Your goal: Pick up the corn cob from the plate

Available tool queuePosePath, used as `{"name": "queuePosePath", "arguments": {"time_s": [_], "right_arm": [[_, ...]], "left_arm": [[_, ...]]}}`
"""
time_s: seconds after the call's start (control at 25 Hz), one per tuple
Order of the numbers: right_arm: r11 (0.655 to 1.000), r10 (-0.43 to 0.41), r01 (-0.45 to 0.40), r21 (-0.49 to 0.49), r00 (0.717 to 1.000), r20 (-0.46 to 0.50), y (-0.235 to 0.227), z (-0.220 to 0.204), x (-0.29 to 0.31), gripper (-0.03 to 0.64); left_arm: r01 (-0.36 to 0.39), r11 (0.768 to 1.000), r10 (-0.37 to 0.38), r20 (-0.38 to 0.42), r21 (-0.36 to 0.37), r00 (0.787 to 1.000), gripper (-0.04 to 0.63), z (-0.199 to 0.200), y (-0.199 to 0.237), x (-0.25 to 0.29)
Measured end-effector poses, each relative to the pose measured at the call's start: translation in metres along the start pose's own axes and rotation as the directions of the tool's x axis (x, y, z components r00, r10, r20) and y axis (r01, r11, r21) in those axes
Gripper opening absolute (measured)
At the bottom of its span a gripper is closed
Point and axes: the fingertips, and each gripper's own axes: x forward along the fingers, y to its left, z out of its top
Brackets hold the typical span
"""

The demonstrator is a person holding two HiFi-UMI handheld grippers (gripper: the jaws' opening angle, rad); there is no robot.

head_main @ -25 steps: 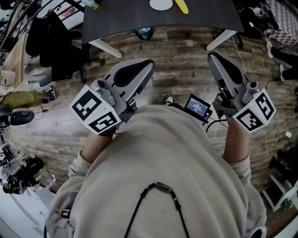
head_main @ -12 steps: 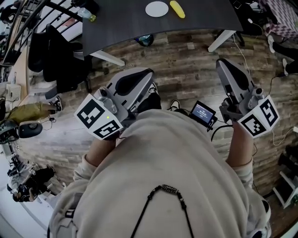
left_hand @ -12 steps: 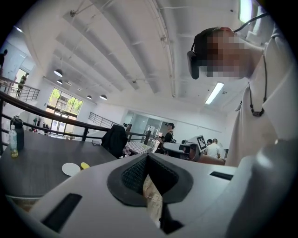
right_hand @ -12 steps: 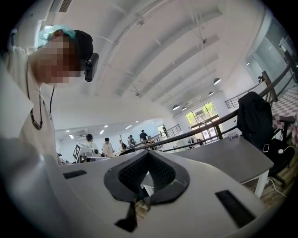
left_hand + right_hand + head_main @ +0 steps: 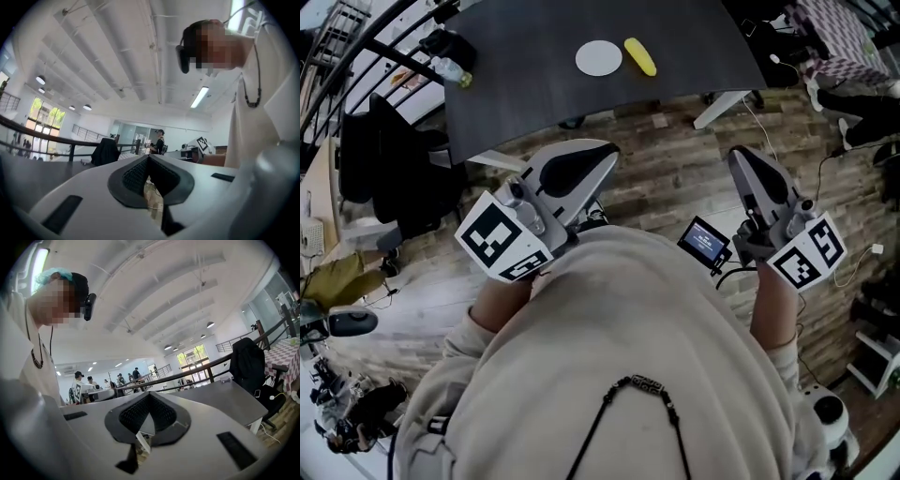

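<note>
The dark matte desk (image 5: pixel 534 84) lies well ahead; the left gripper (image 5: pixel 602 156) and right gripper (image 5: pixel 741 159), jaws pressed together on nothing, must reach it, and one must spread. Just beside the flat, round white plate (image 5: pixel 599 58) lies the short, rounded yellow corn cob (image 5: pixel 640 56), probably best pinched across its width.

Yellow corn cob (image 5: pixel 640 56), white plate (image 5: pixel 599 58), charcoal-black table (image 5: pixel 525 89). The floor (image 5: pixel 670 178) is brown-grey wood planks. The left gripper (image 5: pixel 602 155) and right gripper (image 5: pixel 741 157) are pale grey, black-padded, their marker cubes (image 5: pixel 502 239) patterned in black-and-white squares. The person's sweatshirt (image 5: pixel 628 319) is cream; a cloth (image 5: pixel 834 42) — pink-and-white check.
</note>
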Motion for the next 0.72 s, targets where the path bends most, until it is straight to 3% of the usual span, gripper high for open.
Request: {"name": "queuePosePath", "arguments": {"time_s": [0.08,0.16,0.48,0.6,0.72], "right_arm": [[1.000,-0.012,0.012,-0.011,1.000,0.010,0.003,0.008,0.021,0.014],[0.999,-0.028,0.028,-0.019,1.000,0.011,0.003,0.016,0.039,0.014],[0.996,-0.075,0.072,-0.058,0.996,-0.046,0.010,0.024,0.097,0.014],[0.997,-0.066,0.064,-0.042,0.997,-0.046,0.014,0.025,0.118,0.014],[0.998,-0.051,0.050,-0.032,0.997,-0.050,0.016,0.030,0.136,0.014]], "left_arm": [[0.043,0.995,-0.043,0.001,0.088,0.999,0.006,0.009,0.009,-0.007],[0.066,0.991,-0.063,-0.031,0.115,0.998,0.006,0.009,0.021,-0.008],[0.163,0.984,-0.162,-0.015,0.067,0.987,0.006,0.005,0.059,-0.017],[0.158,0.983,-0.155,-0.035,0.091,0.987,0.007,-0.001,0.072,-0.025],[0.158,0.986,-0.157,-0.015,0.051,0.987,0.006,0.002,0.081,-0.032]]}}
